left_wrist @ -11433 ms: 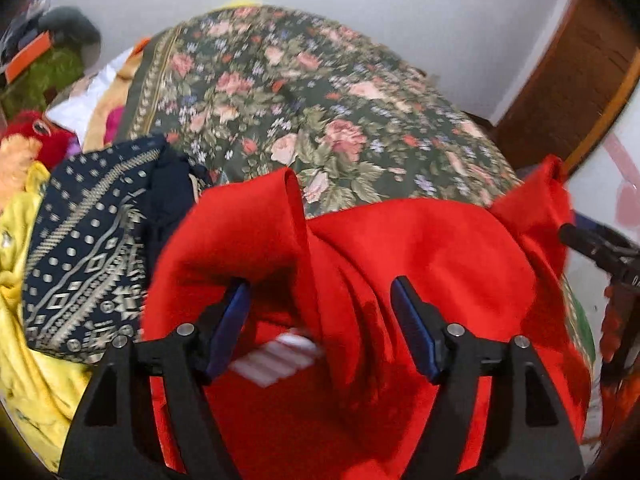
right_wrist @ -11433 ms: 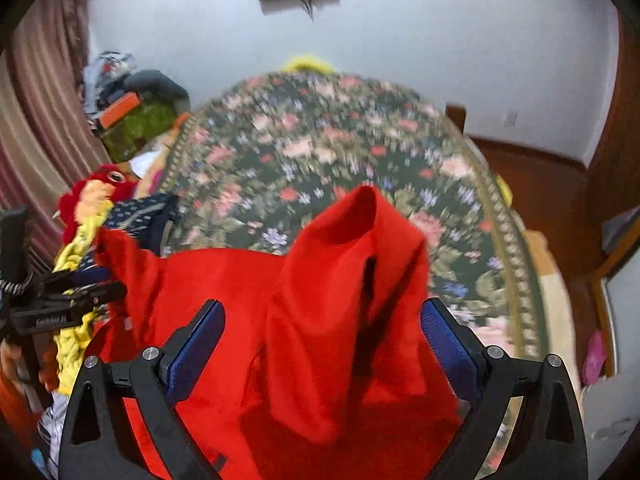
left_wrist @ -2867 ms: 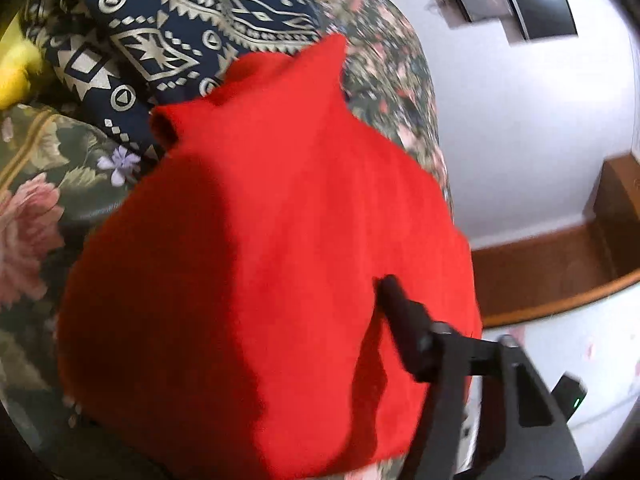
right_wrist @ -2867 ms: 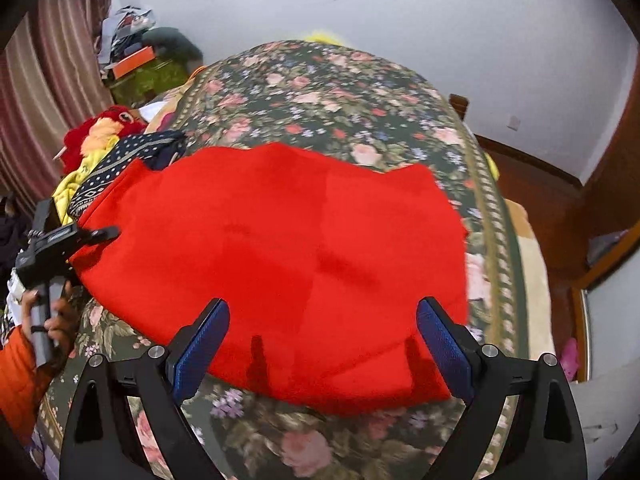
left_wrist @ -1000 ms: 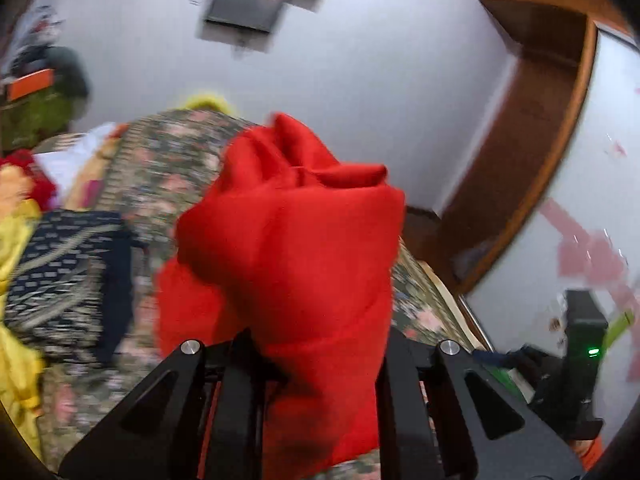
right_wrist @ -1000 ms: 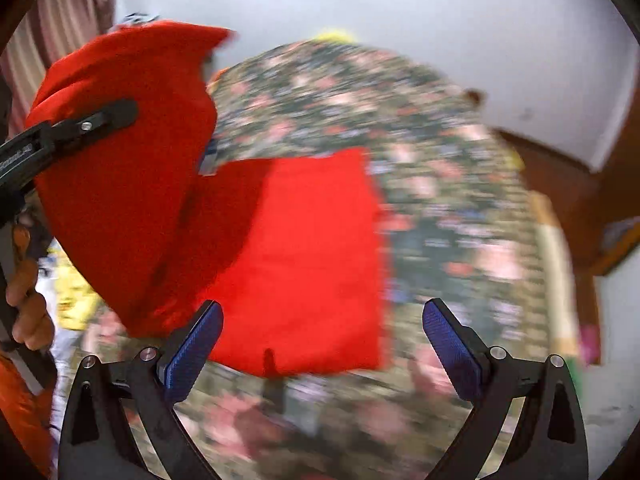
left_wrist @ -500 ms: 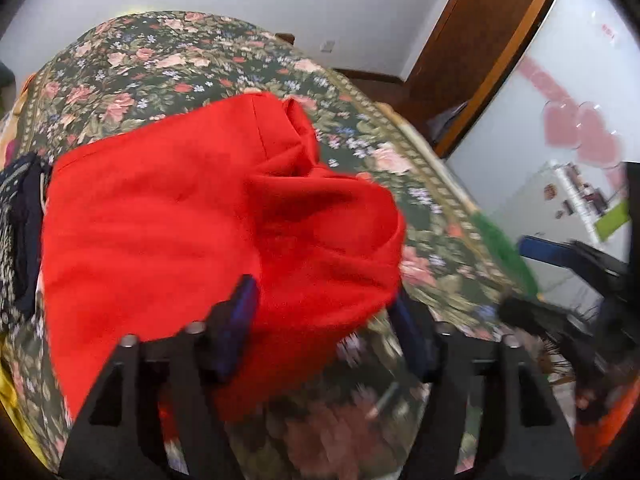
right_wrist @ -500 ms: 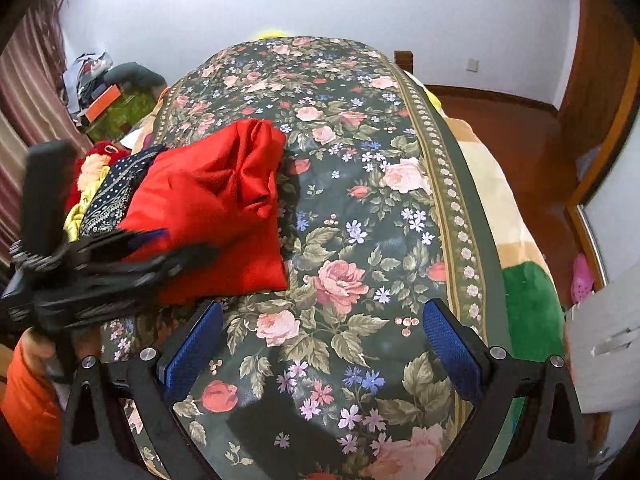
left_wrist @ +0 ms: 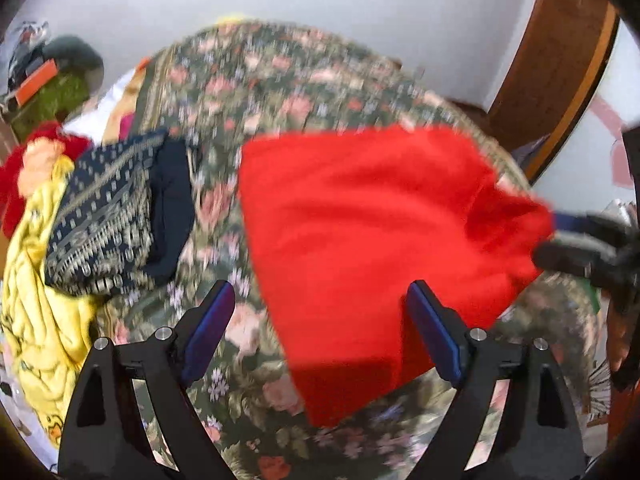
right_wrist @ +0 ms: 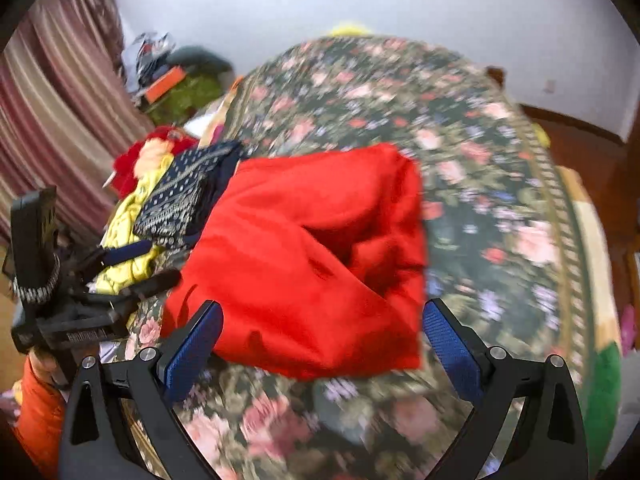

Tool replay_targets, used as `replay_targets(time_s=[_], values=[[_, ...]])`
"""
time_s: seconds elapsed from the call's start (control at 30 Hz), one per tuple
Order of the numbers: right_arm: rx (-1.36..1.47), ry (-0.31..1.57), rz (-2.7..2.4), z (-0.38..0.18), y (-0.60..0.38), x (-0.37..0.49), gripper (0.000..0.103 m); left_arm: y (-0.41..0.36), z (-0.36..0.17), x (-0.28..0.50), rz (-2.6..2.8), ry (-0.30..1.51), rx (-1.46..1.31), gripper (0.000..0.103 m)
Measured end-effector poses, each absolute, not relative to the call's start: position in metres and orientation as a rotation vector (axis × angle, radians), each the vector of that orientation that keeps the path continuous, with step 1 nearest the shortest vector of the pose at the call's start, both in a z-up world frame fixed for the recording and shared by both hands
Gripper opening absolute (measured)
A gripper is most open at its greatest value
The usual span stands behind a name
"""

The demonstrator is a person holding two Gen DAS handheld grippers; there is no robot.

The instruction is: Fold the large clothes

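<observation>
Red garment [right_wrist: 304,256] dropped from left gripper [left_wrist: 320,332] since a second ago, now lies folded on floral bedspread [right_wrist: 500,208]. Both claws wide, empty; right gripper [right_wrist: 320,340] hovers near. Soft, light, floppy cloth; pinch at corner or folded edge.

The folded red cloth [right_wrist: 304,264] lies on the flowery bedspread [right_wrist: 500,208], near its front edge. To its left sits a dark patterned cloth [right_wrist: 176,196] on a yellow cloth [right_wrist: 128,240] (both by the bed's left side). A striped curtain [right_wrist: 52,112] hangs further left.
</observation>
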State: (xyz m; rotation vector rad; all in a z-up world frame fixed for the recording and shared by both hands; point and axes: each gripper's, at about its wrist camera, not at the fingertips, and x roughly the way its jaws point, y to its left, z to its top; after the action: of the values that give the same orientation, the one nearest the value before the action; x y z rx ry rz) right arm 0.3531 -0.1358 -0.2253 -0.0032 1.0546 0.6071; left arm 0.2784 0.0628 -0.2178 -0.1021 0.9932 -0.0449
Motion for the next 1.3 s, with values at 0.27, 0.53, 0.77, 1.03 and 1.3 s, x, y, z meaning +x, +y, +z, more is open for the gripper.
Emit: replay_targets(time_s=[0.27, 0.53, 0.77, 1.03, 1.3], values=[[-0.051, 1.234, 0.501, -0.297, -0.160, 0.384, 0.099, 0.046, -0.252, 0.265, 0.012, 0.978, 0.005, 0.102], [0.047, 1.191, 0.320, -0.287, -0.246, 0.370, 0.099, 0.046, -0.255, 0.254, -0.032, 0.989, -0.003, 0.102], [0.067, 1.083, 0.395, -0.233, -0.236, 0.367, 0.099, 0.057, -0.227, 0.262, -0.015, 0.943, 0.002, 0.101], [-0.024, 1.055, 0.625, -0.226, -0.143, 0.394, 0.099, 0.077, -0.213, 0.315, -0.006, 0.917, -0.019, 0.101], [-0.166, 1.151, 0.557, -0.272, -0.115, 0.477, 0.099, 0.100, -0.242, 0.381, 0.036, 0.994, -0.070, 0.101]])
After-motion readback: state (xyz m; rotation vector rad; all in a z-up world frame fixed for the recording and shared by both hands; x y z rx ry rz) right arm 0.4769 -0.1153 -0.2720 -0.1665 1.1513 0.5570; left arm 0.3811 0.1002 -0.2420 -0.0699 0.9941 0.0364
